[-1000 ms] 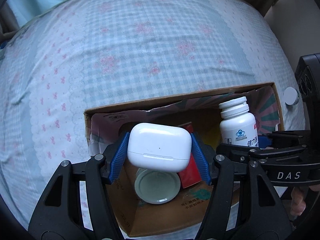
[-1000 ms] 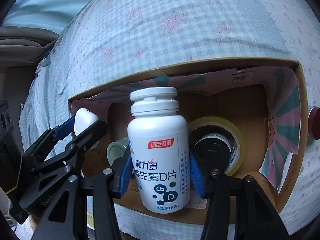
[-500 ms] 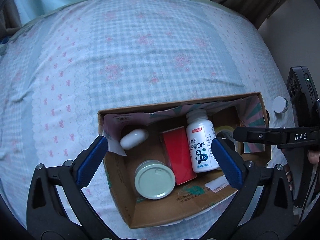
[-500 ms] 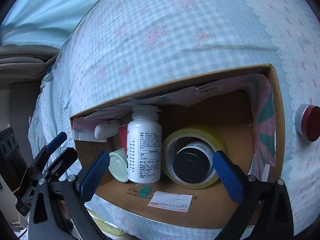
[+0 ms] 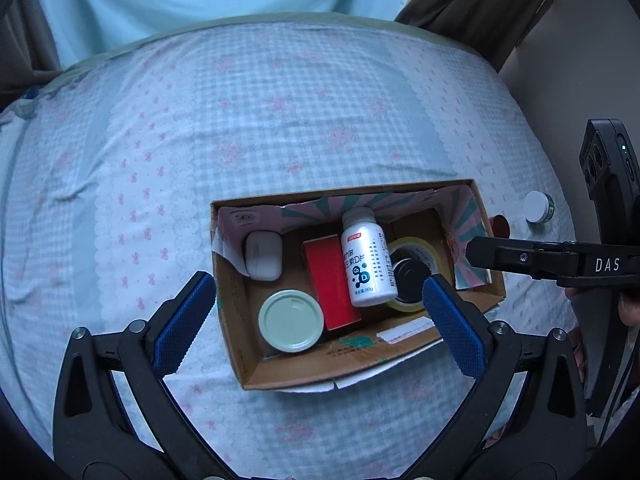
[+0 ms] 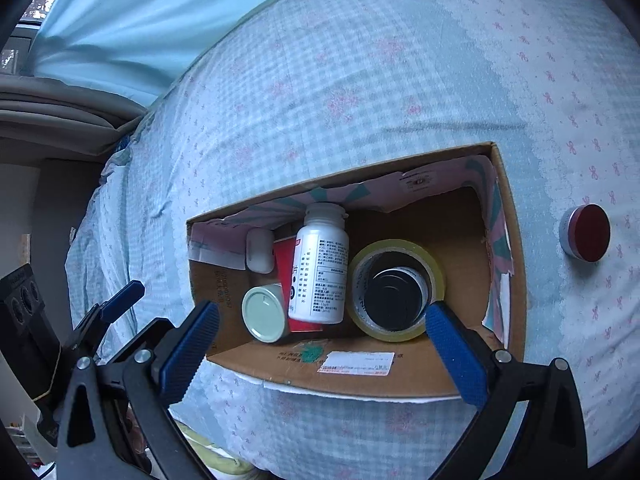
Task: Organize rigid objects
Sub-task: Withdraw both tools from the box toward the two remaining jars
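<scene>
An open cardboard box (image 5: 404, 348) (image 6: 360, 376) lies on the bed. Inside it are a white earbuds case (image 5: 263, 255) (image 6: 259, 255), a green-lidded jar (image 5: 291, 320) (image 6: 263, 318), a red box (image 5: 329, 280) (image 6: 285, 258), a white vitamin bottle (image 5: 366, 258) (image 6: 319, 270) lying down, and a yellow tape roll (image 5: 412, 254) (image 6: 396, 290) around a dark can. My left gripper (image 5: 320, 324) is open and empty above the box. My right gripper (image 6: 320, 350) is open and empty near the box's front wall.
A small red-lidded tin (image 6: 586, 233) and a white-lidded jar (image 5: 538, 207) lie on the checked bedsheet to the right of the box. The right gripper's black body (image 5: 560, 258) shows at the right of the left wrist view. Curtains hang behind the bed.
Both grippers opened: the left let the earbuds case go into the box, the right let go the vitamin bottle, which now lies down. Both grippers have pulled back and up.
</scene>
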Available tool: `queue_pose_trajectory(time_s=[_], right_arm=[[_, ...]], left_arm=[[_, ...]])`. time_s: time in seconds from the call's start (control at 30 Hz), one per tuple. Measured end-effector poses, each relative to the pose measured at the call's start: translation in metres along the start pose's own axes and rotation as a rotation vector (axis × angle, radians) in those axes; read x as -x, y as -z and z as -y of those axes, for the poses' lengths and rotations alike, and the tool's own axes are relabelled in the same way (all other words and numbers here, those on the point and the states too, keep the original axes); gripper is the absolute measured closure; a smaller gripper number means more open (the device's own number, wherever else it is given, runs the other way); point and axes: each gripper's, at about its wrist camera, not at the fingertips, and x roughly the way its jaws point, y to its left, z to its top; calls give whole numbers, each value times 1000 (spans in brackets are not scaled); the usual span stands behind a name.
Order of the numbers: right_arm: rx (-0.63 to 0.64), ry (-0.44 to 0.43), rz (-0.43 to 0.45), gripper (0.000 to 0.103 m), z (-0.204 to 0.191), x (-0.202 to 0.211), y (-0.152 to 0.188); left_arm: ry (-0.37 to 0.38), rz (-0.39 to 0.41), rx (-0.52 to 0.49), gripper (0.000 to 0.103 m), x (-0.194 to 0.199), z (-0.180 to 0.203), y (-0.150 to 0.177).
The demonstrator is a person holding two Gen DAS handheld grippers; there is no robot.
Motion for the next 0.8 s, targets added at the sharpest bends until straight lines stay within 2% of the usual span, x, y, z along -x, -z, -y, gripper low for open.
queue_pose_trajectory(time_s=[0.1,0.17,0.43,0.6,0.8], right_arm=[[14,6,28,0,-8,22,12],[32,21,45,0,-13,36,20],[153,147,143,0,-29,122,57],[158,197,235,0,-13,179,78],[139,226,336,0,27,244,98]], left_arm=[[42,42,22,0,30,9,7],[38,58,13,0,47,20,11],[61,170,-26,0,110,72,16],[27,222,-25,0,139,115,21],[-33,292,-28,0,159,181,34]])
